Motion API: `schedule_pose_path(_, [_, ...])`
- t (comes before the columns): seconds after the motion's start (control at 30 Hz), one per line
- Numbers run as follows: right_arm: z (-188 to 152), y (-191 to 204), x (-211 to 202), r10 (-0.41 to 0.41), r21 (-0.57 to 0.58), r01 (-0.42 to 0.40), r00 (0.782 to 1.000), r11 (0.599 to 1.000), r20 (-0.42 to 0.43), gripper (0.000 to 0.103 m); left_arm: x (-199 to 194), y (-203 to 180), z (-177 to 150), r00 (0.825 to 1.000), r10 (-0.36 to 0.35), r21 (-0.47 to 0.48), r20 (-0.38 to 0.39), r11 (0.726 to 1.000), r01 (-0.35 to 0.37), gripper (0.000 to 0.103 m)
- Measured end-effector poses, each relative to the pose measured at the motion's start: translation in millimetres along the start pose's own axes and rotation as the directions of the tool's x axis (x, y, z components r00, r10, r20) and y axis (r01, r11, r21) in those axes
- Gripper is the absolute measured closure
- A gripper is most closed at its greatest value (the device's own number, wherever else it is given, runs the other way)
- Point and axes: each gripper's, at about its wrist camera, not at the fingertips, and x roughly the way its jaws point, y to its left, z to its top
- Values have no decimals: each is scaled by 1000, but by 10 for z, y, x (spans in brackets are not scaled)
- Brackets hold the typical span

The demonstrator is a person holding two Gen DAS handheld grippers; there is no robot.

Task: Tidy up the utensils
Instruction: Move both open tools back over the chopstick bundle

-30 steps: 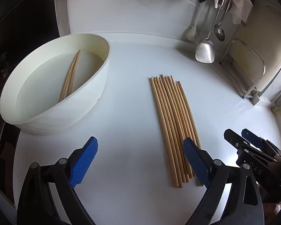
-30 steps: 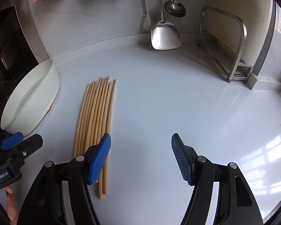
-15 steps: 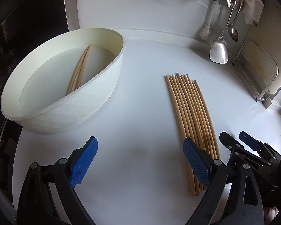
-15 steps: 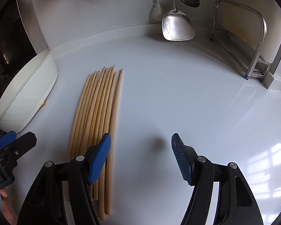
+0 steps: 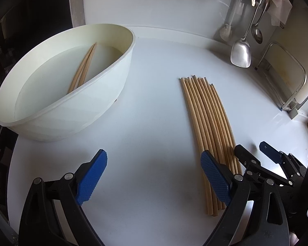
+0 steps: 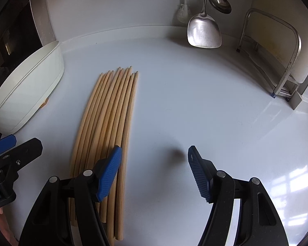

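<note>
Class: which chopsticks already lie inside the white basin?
The pair of chopsticks leaning inside the white basin; the larger bundle lies flat on the countertop beside it.

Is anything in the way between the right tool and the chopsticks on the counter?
No, nothing visible blocks it. The right tool is open just above the near end of the chopsticks on the counter, with only bare counter between them. The white bowl sits off to the left.
</note>
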Motion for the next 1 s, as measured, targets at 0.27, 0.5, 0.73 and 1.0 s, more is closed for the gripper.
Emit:
schedule_pose_path(0.27, [-25, 10, 19, -23, -43, 22, 1000, 999, -6, 39, 71, -47, 7, 1000, -1, 1, -12, 1000, 1, 12])
schedule_pose_path(0.5, [11, -108, 74, -21, -44, 21, 1000, 999, -5, 39, 132, -111, 25, 1000, 3, 4, -22, 1000, -3, 12])
schedule_pose_path(0.73, [42, -284, 120, -14, -31, 14, 1000, 999, 0, 39, 213, -212, 45, 999, 7, 12, -34, 1000, -7, 12])
schedule_pose_path(1.0, [15, -293, 144, 7, -34, -7, 1000, 999, 0, 39, 332, -256, 24, 998, 40, 31, -58, 999, -38, 12])
